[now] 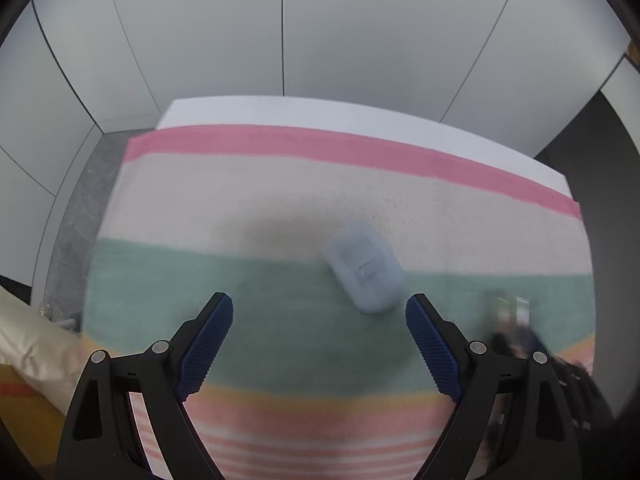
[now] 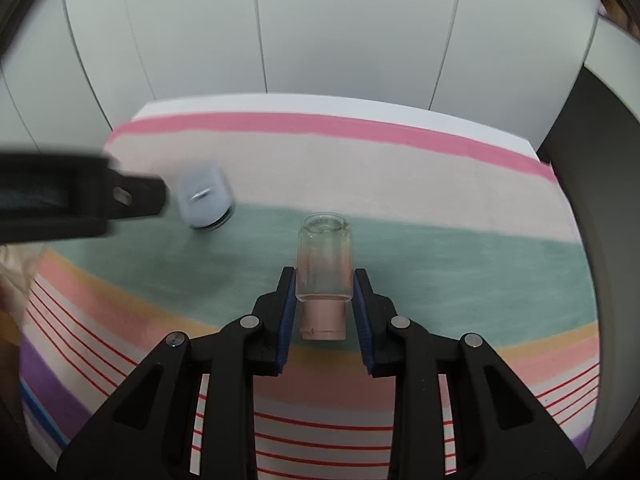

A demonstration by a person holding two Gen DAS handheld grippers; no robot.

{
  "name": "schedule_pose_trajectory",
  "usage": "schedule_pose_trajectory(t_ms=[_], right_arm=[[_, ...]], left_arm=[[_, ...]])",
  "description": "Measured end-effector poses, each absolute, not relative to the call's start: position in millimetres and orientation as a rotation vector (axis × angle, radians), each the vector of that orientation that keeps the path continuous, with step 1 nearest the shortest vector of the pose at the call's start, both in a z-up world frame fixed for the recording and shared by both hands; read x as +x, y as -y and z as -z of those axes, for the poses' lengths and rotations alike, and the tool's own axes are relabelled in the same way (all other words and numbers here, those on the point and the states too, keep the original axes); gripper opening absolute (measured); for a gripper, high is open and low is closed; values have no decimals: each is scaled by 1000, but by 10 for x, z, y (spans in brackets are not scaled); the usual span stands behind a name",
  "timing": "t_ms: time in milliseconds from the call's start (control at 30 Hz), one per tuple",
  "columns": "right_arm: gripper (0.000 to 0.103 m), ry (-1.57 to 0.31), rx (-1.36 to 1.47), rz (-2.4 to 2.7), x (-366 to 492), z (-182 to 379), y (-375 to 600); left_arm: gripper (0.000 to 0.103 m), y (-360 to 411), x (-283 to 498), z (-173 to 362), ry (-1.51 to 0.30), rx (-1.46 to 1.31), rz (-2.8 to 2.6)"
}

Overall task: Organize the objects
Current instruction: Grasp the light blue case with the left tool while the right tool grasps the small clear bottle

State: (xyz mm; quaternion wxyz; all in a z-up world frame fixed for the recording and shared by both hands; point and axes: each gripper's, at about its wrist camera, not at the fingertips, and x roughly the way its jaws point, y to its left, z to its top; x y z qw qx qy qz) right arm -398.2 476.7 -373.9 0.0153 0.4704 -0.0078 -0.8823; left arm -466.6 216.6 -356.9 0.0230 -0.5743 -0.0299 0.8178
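Mid-cloth (image 2: 440,264), right gripper (image 2: 324,280) jaws pinch the bottle (image 2: 324,264); left gripper (image 1: 319,312) jaws spread.

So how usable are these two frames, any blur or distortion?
Left wrist view: heavy motion blur smears the pale blue rounded case and striped cloth; only the open left tool stays sharp. Right wrist view: the clear glass bottle is crisp, the case blurred. Fisheye bends both.
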Motion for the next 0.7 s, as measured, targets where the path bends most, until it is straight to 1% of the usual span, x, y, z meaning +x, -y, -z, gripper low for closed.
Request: schedule_pose_trajectory(t_ms=[133, 167, 200, 300, 333, 367, 533, 700], right_arm=[[28, 84, 1490, 2768, -3941, 3623, -5090], [28, 84, 1487, 2772, -3924, 3585, -5139], [28, 83, 1484, 2775, -3907, 3544, -5179], [28, 59, 1486, 2778, -3899, 3472, -5245], [28, 49, 1483, 2782, -3886, 3436, -5250], [28, 38, 1483, 2783, -3873, 3405, -5245], [28, 17, 1498, 2774, -3773, 3302, -5194], [28, 4, 1500, 2782, -3690, 3091, -5167]], left_arm=[[89, -2281, -4825, 3722, 163, -1797, -2536], [88, -2308, -4857, 3735, 169, -1794, -2546], [85, -2336, -4890, 3752, 176, -1786, -2554], [44, -2449, -4874, 3728, 52, -1742, -2664], [40, -2468, -4852, 3727, 46, -1737, -2658], [39, -2478, -4821, 3721, 51, -1727, -2646], [38, -2538, -4562, 3617, -103, -1705, -2640], [37, -2470, -4357, 3320, -109, -1710, -2632]])
